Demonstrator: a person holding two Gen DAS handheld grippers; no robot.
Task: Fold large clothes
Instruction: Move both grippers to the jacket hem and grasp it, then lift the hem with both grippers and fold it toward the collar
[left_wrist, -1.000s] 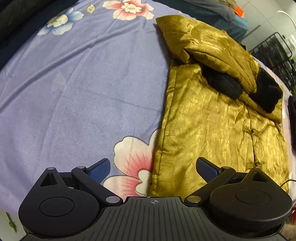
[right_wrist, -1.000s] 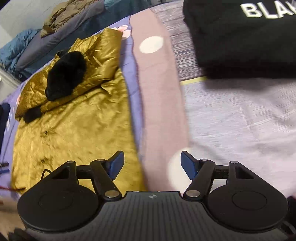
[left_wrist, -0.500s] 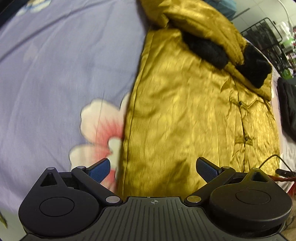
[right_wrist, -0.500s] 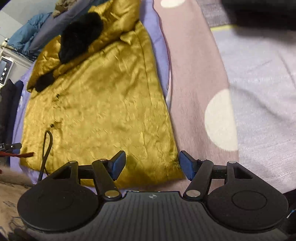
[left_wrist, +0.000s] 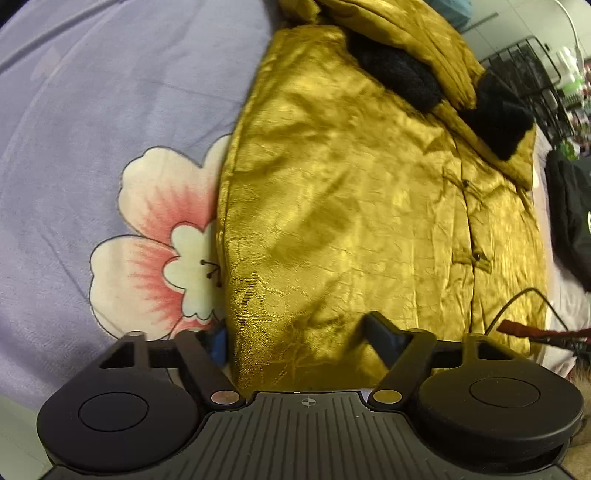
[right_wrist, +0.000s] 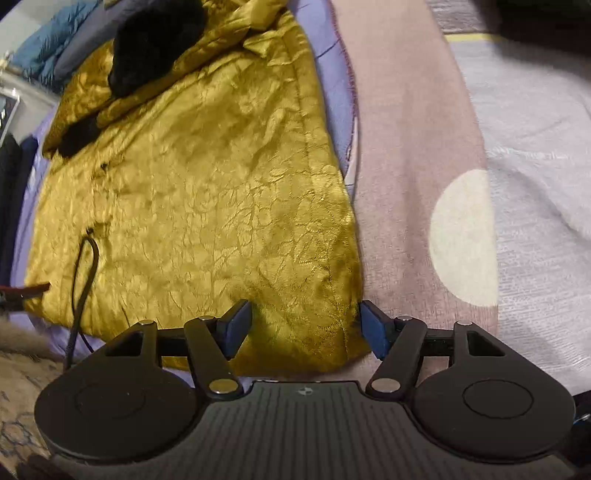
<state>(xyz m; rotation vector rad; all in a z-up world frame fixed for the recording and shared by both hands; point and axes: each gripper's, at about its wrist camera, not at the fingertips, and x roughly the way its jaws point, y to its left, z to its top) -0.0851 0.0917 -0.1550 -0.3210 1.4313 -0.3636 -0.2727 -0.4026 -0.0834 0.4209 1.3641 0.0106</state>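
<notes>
The gold satin jacket (left_wrist: 351, 192) lies flat on the bed, its long axis running from the hem at the bottom of each frame up to the black fur collar (right_wrist: 155, 40) at the top. The left gripper (left_wrist: 295, 339) is spread, straddling the hem's lower-left corner beside the flowered sheet (left_wrist: 92, 129). The right gripper (right_wrist: 306, 326) is likewise spread over the lower-right corner. Both look equally near, poised to pinch.

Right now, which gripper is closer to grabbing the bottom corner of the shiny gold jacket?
Probably the right gripper: its open fingers sit either side of the gold jacket's corner. The left gripper straddles the other corner less squarely.
</notes>
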